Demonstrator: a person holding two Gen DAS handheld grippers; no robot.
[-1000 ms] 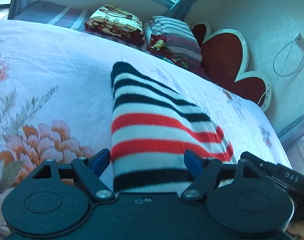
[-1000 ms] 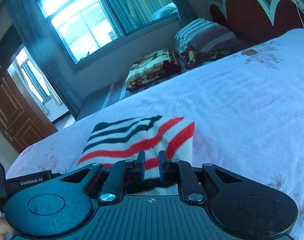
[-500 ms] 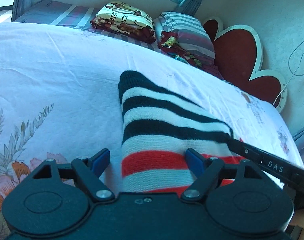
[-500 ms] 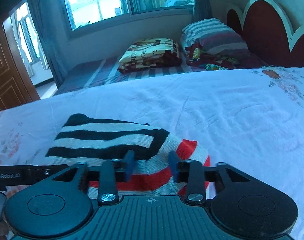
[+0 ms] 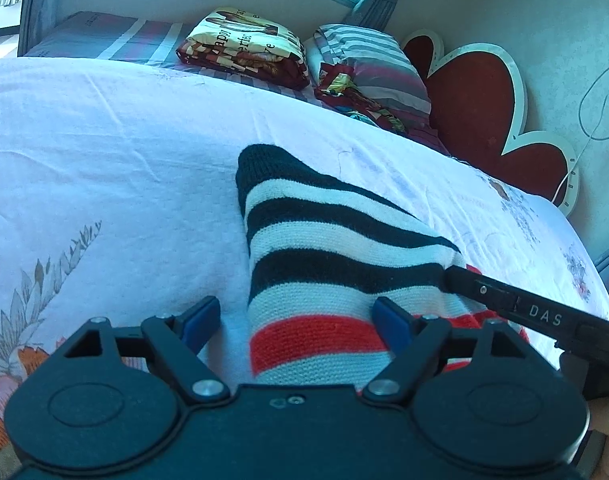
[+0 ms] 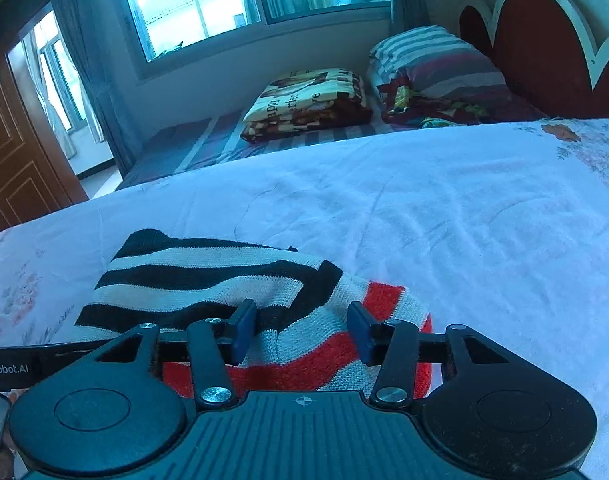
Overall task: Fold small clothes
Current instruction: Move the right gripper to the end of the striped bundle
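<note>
With both the left hand-held gripper (image 5: 294,318) and right hand-held gripper (image 6: 300,330) spread apart over the striped garment (image 5: 328,256) on the bed (image 5: 104,160), the fold edges should be aligned before pressing flat.

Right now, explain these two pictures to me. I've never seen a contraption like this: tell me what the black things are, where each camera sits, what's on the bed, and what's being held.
No robot here: a person holds a two-finger gripper in each hand, and a fisheye camera on each one looks forward along its fingers. One picture comes from the left gripper, the other from the right gripper. The black shapes along the bottom are the grippers' own bodies; the blue pads are their fingertips.

On the floral bedsheet lies a striped knit garment, black, white and red, with a fold in it. Both grippers are open and hold nothing; each straddles an edge of the garment. In the left view, the black bar marked DAS is part of the right gripper.

Farther back sit a folded blanket, a striped pillow and a red headboard.
</note>
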